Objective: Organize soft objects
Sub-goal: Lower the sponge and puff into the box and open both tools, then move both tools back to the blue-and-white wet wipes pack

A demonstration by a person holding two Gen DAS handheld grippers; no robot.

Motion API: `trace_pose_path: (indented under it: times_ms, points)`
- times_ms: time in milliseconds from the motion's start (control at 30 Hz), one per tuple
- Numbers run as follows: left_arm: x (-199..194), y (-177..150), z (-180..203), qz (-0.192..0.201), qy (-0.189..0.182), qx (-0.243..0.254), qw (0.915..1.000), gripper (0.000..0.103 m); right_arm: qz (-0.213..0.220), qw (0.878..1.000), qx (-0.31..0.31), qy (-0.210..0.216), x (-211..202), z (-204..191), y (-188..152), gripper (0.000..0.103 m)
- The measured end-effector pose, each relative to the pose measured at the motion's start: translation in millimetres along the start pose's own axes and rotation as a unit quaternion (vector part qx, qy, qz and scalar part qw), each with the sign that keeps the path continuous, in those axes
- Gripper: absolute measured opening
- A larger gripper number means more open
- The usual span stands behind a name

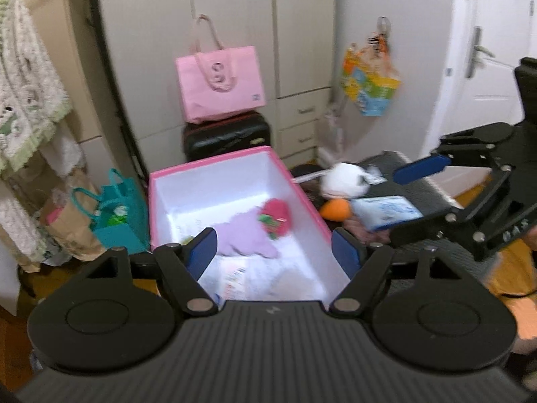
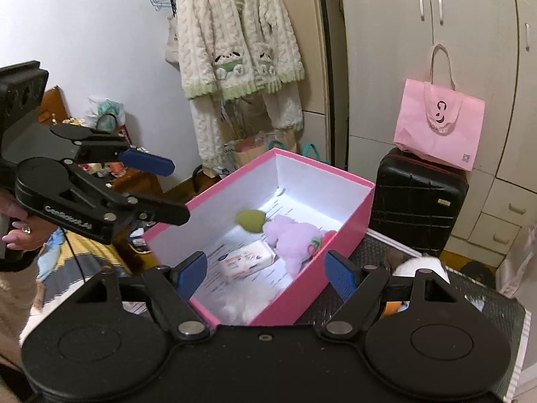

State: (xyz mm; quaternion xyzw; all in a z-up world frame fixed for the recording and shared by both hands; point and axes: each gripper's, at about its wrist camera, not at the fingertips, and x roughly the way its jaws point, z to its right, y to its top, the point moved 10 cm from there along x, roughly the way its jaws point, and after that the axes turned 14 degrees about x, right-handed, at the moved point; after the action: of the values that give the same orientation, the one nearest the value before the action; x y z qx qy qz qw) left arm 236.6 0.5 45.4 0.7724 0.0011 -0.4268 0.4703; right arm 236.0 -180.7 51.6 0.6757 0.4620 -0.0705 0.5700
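A pink box [image 1: 303,198] [image 2: 335,255] with white inside holds a lilac plush [image 1: 246,235] [image 2: 295,238], a red strawberry plush [image 1: 277,215], a green soft ball [image 2: 249,220] and a tissue pack [image 2: 246,259]. My left gripper [image 1: 275,253] is open and empty above the box's near end; it also shows in the right wrist view [image 2: 167,184]. My right gripper [image 2: 263,277] is open and empty over the box; it also shows in the left wrist view [image 1: 409,191]. To the right of the box lie a white plush [image 1: 344,181], an orange plush [image 1: 335,210] and a blue pack [image 1: 386,211].
A black suitcase [image 1: 228,136] with a pink tote bag [image 1: 220,84] on it stands behind the box, before white wardrobes. A teal bag [image 1: 117,215] and a brown paper bag [image 1: 67,225] sit left. A fluffy robe [image 2: 235,50] hangs on a rack.
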Motion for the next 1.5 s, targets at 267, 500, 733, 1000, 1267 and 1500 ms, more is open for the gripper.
trace_pose_path:
  times_ms: [267, 500, 733, 1000, 1267, 1500]
  points:
    - [-17.9, -1.5, 51.6, 0.000, -0.044, 0.035, 0.9984, 0.082, 0.010, 1.000, 0.027, -0.009, -41.6, 17.4, -27.9, 0.081]
    - [-19.2, -10.4, 93.7, -0.008, -0.047, 0.090, 0.9948, 0.093, 0.008, 0.999, 0.037, -0.037, -68.6, 37.6, -67.5, 0.082]
    - [-3.9, -9.3, 133.2, -0.011, -0.066, 0.118, 0.9907, 0.098, 0.014, 0.998, 0.055, -0.038, -87.4, 63.5, -95.7, 0.088]
    - [42.2, -7.7, 159.8, -0.037, -0.109, 0.093, 0.9890, 0.101, 0.021, 0.996, 0.077, -0.040, -84.0, 102.9, -118.9, 0.092]
    - [88.8, 10.2, 159.3, -0.013, -0.114, 0.029, 0.9930, 0.101, 0.113, 0.989, 0.087, -0.047, -69.5, 156.3, -119.5, 0.092]
    - [122.4, 28.8, 155.4, 0.024, -0.074, 0.001, 0.9970, 0.101, 0.142, 0.981, 0.057, -0.115, -37.7, 191.5, -117.9, 0.092]
